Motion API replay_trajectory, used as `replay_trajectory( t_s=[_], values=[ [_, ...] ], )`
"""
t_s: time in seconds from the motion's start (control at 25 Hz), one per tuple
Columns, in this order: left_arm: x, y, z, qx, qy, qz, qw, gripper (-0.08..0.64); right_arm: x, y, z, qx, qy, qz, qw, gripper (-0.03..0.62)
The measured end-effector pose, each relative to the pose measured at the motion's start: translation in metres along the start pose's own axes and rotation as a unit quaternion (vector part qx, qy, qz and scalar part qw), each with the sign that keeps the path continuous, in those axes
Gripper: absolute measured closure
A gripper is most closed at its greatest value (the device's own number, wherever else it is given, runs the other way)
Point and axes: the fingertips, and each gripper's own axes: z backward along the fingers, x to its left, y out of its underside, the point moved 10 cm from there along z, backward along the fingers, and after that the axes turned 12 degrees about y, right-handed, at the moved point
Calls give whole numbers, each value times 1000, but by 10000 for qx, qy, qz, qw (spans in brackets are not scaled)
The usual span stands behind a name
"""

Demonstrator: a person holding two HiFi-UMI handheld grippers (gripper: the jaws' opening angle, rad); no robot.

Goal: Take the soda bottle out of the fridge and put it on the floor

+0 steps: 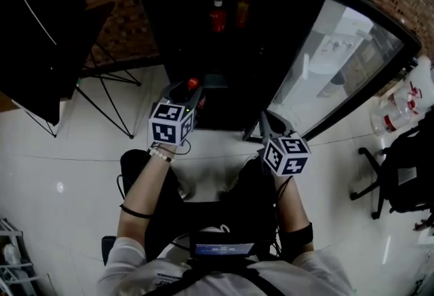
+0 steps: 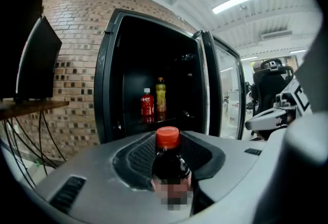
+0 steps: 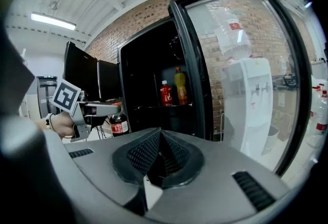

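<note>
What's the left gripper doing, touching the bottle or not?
Touching. The left gripper view shows the left gripper with its padded jaws pressed on both sides of the bottle, below its red cap.

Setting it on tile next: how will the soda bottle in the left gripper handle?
The soda bottle looks dark to its cap, so probably full and heavy. Tall and narrow, it may tip on the glossy floor; on its side it would likely roll.

Soda bottle point(image 2: 167, 162) in the left gripper point(image 1: 190, 93) before the fridge point(image 2: 109, 74), two bottles point(image 2: 147, 107) on a shelf inside.
</note>
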Motion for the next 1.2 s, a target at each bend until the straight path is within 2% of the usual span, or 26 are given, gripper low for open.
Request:
replay_trajectory(
  t_s=[0.4,0.76,0.96,1.2],
  values=[
    [-18,107,-2,678,52,604,9959,419,1,1,-4,31,14,-10,10000,575],
    [-24,177,-23,1136,3,725,9909,419,-2,3,-6,61,-21,-57,10000,575],
    [-21,223,-38,1634,20,900,9824,419,-3,5,-10,143,-27,-112,9998,575],
    [-21,279,-55,2020,-19,1070,9735,419,-4,7,-13,284,-155,-165,9993,575]
  ],
)
